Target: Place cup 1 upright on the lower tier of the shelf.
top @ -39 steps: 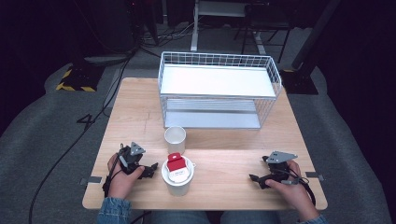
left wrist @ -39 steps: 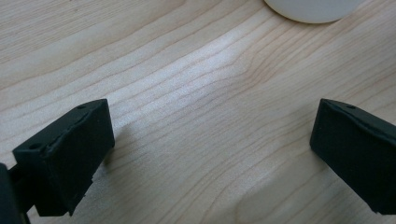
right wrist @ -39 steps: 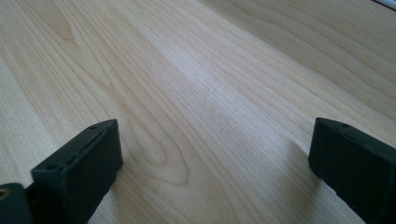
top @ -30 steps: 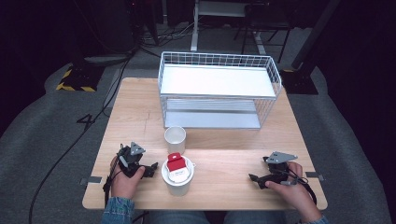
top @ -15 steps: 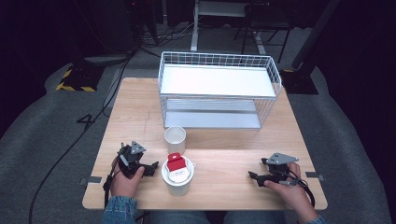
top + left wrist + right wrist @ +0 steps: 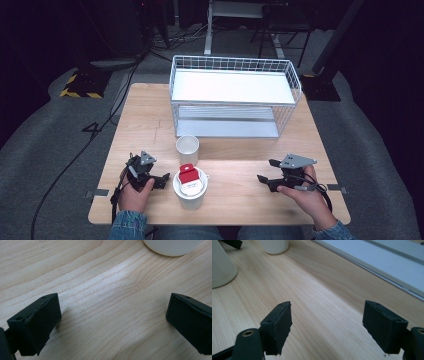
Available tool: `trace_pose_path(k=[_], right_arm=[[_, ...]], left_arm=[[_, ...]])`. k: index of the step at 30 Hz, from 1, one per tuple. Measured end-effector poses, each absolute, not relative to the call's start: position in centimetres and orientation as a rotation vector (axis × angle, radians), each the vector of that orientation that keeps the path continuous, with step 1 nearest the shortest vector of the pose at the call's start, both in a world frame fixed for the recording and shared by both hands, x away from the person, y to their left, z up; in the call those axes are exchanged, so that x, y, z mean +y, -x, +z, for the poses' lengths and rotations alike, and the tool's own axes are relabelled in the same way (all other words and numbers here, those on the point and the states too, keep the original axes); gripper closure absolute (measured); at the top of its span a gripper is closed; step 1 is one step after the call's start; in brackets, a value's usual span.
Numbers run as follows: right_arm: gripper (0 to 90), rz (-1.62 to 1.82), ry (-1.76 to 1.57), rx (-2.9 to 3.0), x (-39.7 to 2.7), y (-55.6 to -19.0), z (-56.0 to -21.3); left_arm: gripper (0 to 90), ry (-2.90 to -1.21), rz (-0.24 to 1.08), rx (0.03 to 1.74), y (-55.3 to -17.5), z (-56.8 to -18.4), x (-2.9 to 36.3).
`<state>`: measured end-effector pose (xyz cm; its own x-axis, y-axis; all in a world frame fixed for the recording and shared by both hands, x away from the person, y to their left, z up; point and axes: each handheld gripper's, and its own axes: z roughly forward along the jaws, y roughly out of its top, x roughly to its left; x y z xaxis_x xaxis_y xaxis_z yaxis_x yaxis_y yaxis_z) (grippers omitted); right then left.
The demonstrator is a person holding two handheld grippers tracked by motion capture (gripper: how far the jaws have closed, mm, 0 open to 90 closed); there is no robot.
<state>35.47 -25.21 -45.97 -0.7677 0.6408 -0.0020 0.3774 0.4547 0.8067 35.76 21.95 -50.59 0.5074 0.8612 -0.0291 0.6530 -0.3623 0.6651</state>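
- While the left gripper rests low on the table, its jaws stand spread wide over bare wood, holding nothing and touching nothing; its own view shows a white cup's base just ahead.
- The right gripper also has its jaws parted, with only wood grain between them.
- The white cup with the red-and-white packet stands just beside the left gripper, well apart from the right.
- An empty cup stands just behind it, before the wire rack.
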Motion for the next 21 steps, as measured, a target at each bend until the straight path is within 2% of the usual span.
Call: trace_pose_path(k=[11, 21], right_arm=[[20.8, 1.369, -0.81, 2.409, -22.8, -36.5, -44.6], [22.9, 1.454, -0.745, 2.408, -20.1, -37.8, -44.3]], left_arm=[[0.5, -2.129, 0.438, 1.233, -35.7, -50.6, 21.9], [0.5, -2.13, 0.431, 1.232, -35.7, -50.6, 22.0]])
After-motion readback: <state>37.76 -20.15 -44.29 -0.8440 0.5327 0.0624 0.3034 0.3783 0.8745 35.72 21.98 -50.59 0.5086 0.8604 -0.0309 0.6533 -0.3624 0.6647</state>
